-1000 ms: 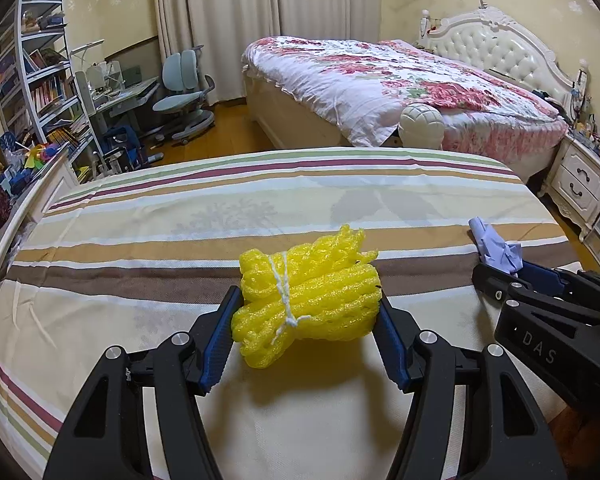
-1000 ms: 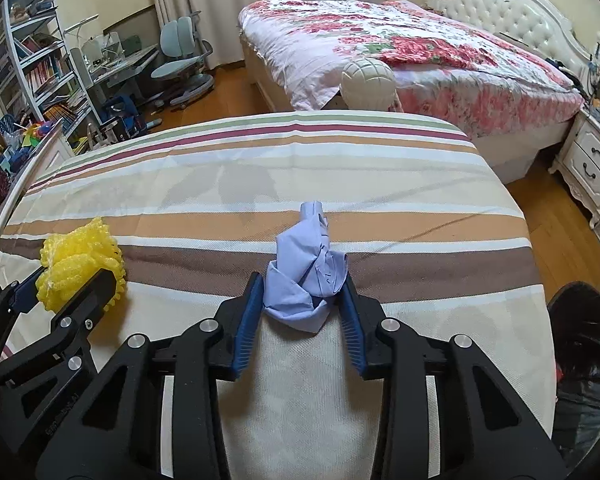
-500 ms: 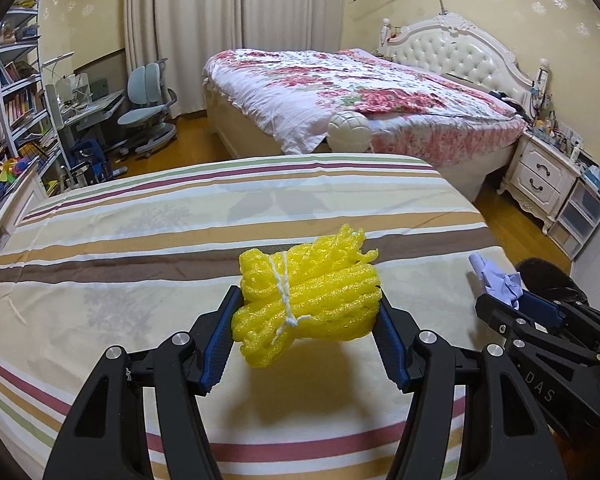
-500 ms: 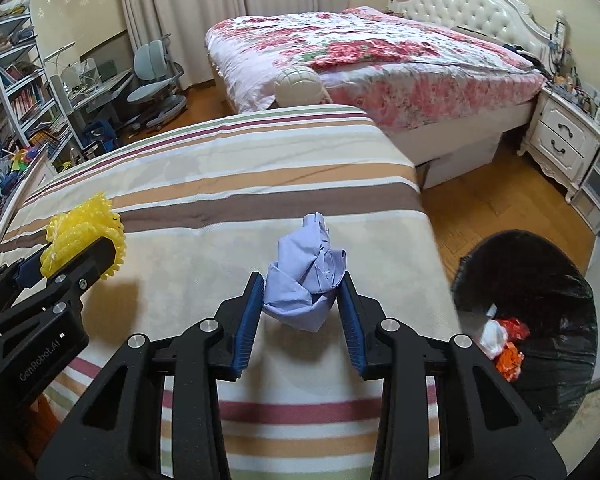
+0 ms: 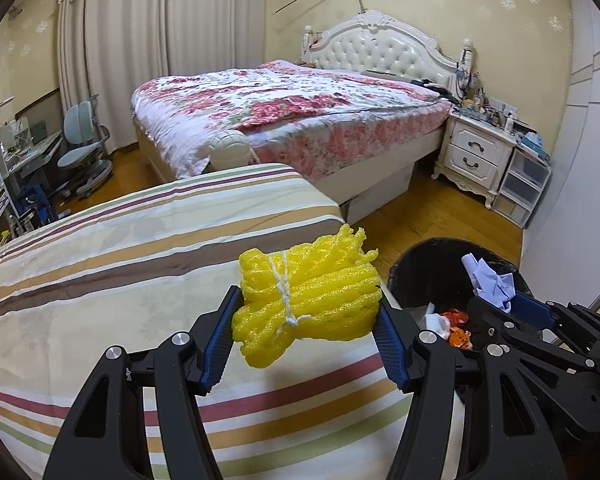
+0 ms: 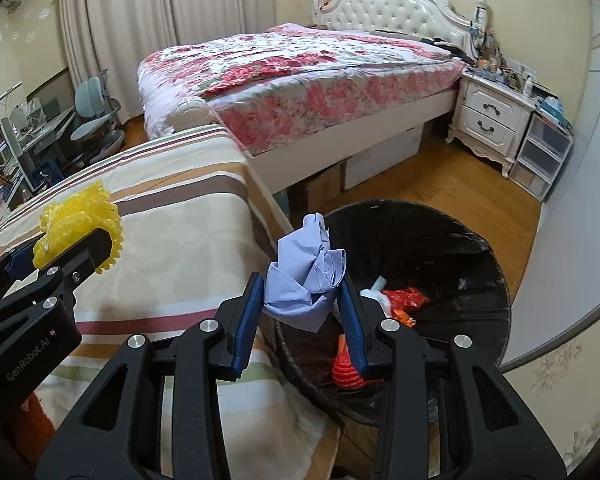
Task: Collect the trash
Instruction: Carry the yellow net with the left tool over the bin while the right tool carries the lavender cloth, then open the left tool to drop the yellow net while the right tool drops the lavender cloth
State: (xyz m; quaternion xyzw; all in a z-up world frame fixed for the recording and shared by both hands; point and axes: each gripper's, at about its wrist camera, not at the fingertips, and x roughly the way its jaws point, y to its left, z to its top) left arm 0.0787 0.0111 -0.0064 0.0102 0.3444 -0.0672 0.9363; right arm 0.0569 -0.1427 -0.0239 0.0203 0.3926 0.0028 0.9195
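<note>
My left gripper is shut on a yellow foam net bundle tied with white string, held above the striped bedspread near its right edge. It also shows in the right wrist view. My right gripper is shut on a crumpled lilac paper wad, held over the near rim of a black-lined trash bin. The wad and bin also show at the right of the left wrist view. The bin holds red and white scraps.
A floral double bed stands beyond the striped bed. A white nightstand and plastic drawers stand at the far right on the wood floor. A desk chair is at the far left.
Both grippers have swung right with their loads, from over the striped bedspread toward the bin. The right gripper's wad now hangs over the bin's rim.
</note>
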